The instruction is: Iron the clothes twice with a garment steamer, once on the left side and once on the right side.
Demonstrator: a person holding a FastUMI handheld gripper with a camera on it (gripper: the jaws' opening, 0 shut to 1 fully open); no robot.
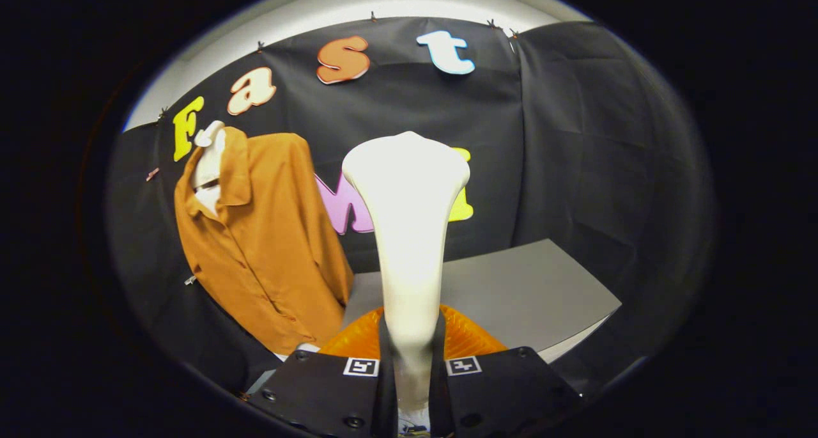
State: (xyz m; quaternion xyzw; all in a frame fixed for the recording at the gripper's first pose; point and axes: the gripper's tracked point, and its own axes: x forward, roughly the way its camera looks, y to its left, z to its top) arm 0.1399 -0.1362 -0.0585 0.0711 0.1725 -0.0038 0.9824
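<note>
Gripper view: the tool (409, 387) grips the steamer (409, 233) upright by its handle, poised to press the shirt (268, 252) hanging at ten o'clock, above the tabletop (530, 291).

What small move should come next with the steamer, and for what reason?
Probably swing the tool, shut on the steamer, toward the orange shirt. The steamer's head stands beside the shirt, apart from it, so no side has contact yet.

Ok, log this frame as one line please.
claw: shut on white plastic garment steamer | steamer: upright, clear of shirt | orange-brown button shirt: hanging on black wall beyond and left | grey table: behind steamer
</note>
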